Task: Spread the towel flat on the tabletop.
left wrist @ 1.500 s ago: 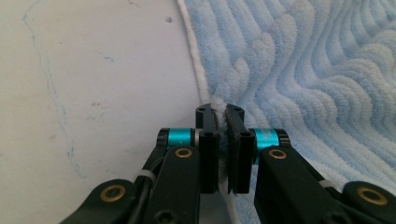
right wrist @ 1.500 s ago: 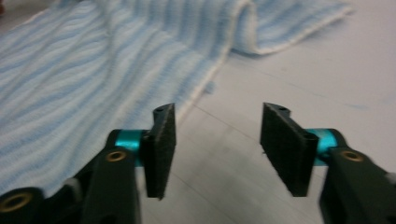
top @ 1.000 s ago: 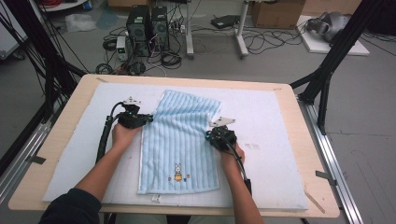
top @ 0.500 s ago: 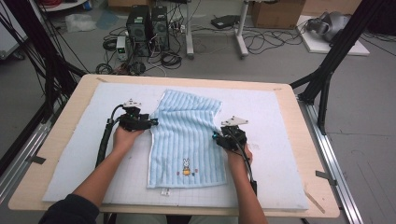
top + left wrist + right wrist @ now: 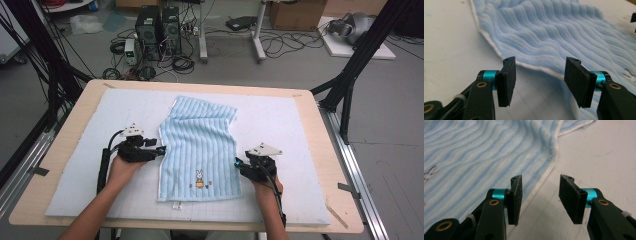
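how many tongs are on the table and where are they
2. The left tongs sit at the left edge of the blue striped towel, jaws open and empty. The right tongs sit at its right edge, lower down, also open and empty.

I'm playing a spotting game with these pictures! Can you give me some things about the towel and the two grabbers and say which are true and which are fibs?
1. The blue striped towel has a little bunny on it. True.
2. The left gripper is squeezing the towel. False: its jaws are open, with nothing pinched.
3. The right gripper sits by the towel's right edge. True.
4. The towel hangs off the table. False: it lies on the white mat.
5. The right gripper is clamped shut. False: its jaws stand apart.
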